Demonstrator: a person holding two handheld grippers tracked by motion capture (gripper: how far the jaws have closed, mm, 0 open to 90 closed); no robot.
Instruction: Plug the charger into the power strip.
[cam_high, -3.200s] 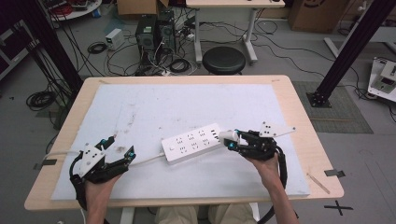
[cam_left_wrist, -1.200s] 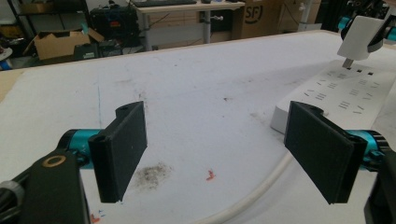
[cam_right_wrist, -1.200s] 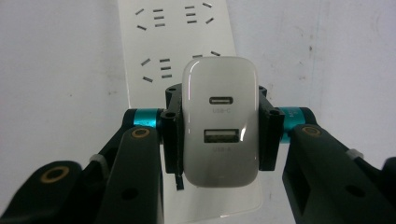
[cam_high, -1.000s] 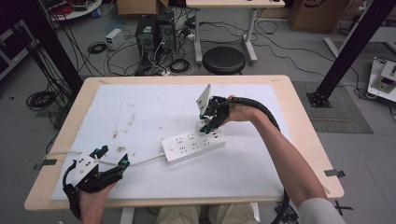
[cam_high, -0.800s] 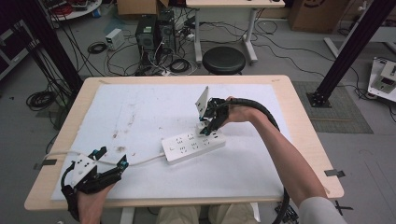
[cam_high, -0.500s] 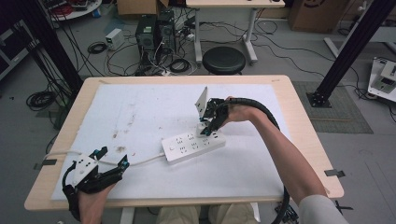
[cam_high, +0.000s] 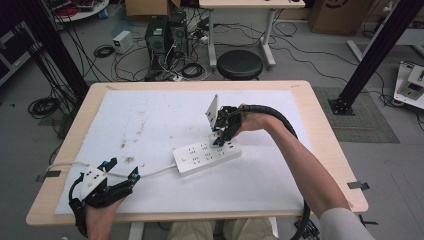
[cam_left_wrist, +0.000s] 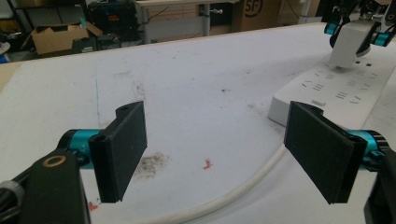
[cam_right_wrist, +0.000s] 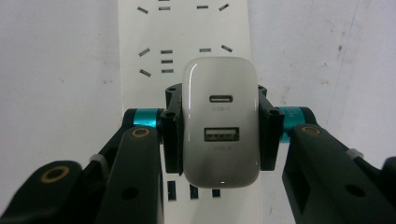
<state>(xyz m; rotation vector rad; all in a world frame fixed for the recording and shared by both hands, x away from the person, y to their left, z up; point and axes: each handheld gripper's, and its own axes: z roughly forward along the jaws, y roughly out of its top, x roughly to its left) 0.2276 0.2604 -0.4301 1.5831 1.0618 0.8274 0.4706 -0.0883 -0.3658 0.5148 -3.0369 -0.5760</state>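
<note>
**Charger pinched by its sides, poised over the strip**

The left gripper (cam_high: 121, 177) rests near the table's front edge with its jaws spread wide and nothing between them. In the left gripper view the white cord (cam_left_wrist: 224, 198) of the power strip curves across the mat just ahead of and below the open jaws, untouched. The cord looks thick and rubbery, likely to bend but spring back, so it should need little minding while the strip lies flat.

Further ahead of that gripper and off to its right lies the power strip (cam_high: 207, 157), a long rigid white bar flat on the mat. It is probably light enough to skid or tip at one end if pushed off-centre. The open left gripper sits well apart from it and could steady it at the near end by the cord if it shifts.

The right gripper (cam_high: 223, 131) is closed on the USB charger (cam_right_wrist: 219, 119), a small white block with rounded corners. The jaws clamp its two flat side faces, leaving the USB-C and USB-A ports facing the camera. Directly beyond the jaws, the strip's socket slots (cam_right_wrist: 161, 60) run away from the gripper; in the left gripper view the charger's lower end stands at or just above the strip's top face, though whether its prongs are seated cannot be told.

The glossy shell is hard and likely slippery, so the side grip is the sensible hold. It should stay square and low on the body, because a push into a tight socket could make the block pivot between the pads.
</note>
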